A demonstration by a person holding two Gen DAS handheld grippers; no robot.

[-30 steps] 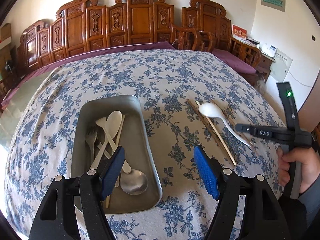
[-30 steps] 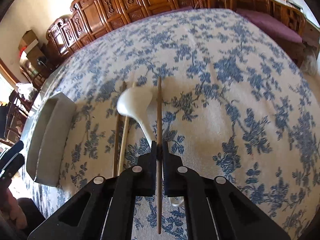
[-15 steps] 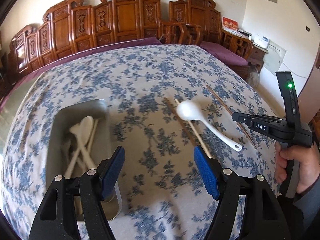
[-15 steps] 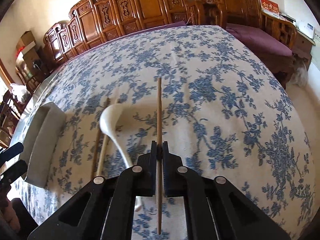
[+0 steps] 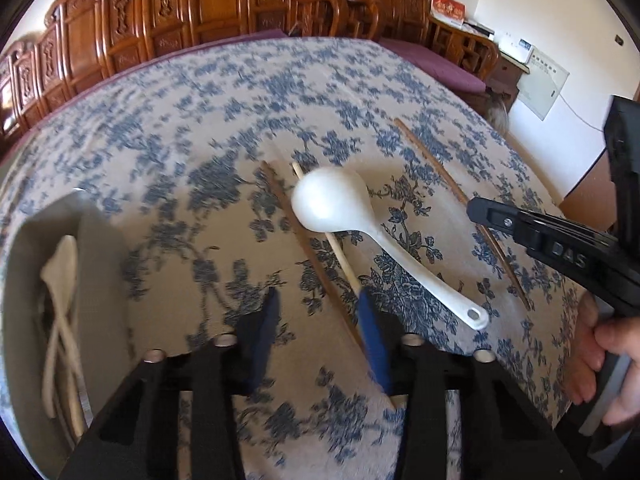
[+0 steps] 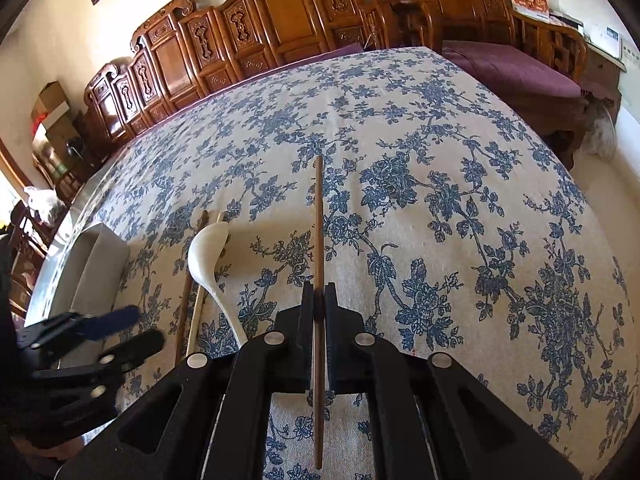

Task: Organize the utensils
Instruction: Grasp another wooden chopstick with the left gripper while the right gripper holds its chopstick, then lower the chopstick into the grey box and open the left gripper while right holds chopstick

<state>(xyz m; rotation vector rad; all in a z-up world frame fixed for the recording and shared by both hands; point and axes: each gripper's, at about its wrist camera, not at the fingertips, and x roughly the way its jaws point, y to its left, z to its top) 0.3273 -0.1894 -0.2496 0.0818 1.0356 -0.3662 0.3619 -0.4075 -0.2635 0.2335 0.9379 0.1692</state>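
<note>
Right gripper (image 6: 319,304) clamped on dark chopstick (image 6: 319,216), held above tablecloth (image 6: 460,184). Left gripper (image 5: 316,316) jaws closing around brown chopstick (image 5: 304,240) beside white spoon (image 5: 332,200); pads not yet pressing. Metal tray (image 5: 100,264) at left.

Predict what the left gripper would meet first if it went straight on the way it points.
Probably the dark chopstick, which runs between the closing jaws of the left gripper, with the pale chopstick beside it; depth is unclear, so it might strike the tablecloth first.
</note>
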